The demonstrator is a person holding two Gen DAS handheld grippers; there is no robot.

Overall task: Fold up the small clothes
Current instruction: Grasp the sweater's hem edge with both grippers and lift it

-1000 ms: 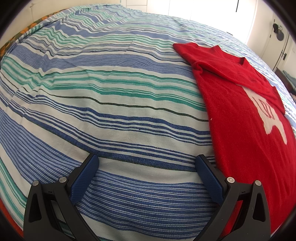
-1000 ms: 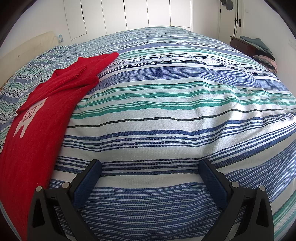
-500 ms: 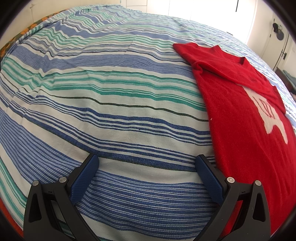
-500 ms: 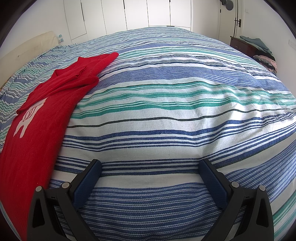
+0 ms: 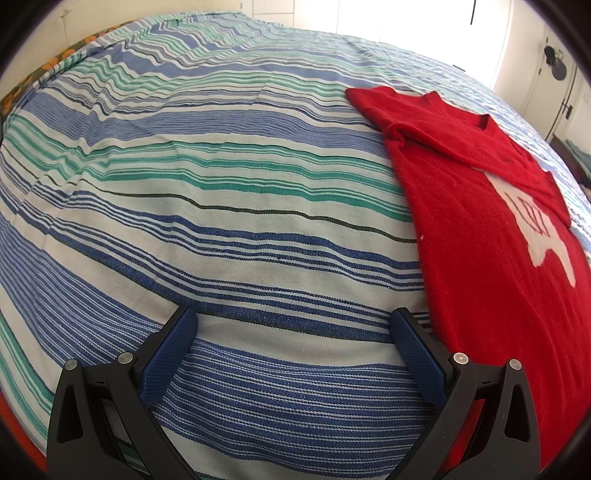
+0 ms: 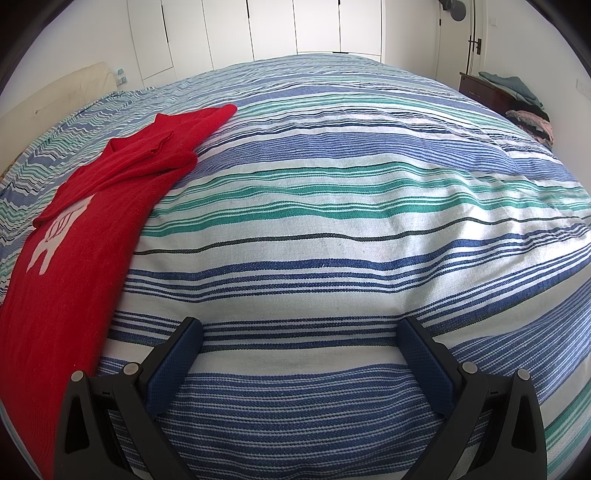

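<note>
Lying flat on the bed (image 5: 229, 206), a red top (image 5: 480, 236) with a white figure on its front, one sleeve folded across the chest. Spread at the right of the left wrist view, stretching from far down to the near edge; at the left of the right wrist view (image 6: 70, 266), far sleeve end reaching toward the middle of the bed (image 6: 351, 221).

Left hand-held gripper (image 5: 295, 328): jaws wide apart, nothing between them, hovering over the striped cover just left of the top's near part, right finger close beside the red edge.

Right hand-held gripper (image 6: 301, 338): jaws likewise wide apart and empty, over bare striped cover to the right of the top, well clear of it.

Striped blue, green and white cover over the whole bed. White cupboard doors (image 6: 273, 29) along the far wall, a dark stand (image 6: 484, 88) at far right with piled clothes (image 6: 517, 88) on it.
</note>
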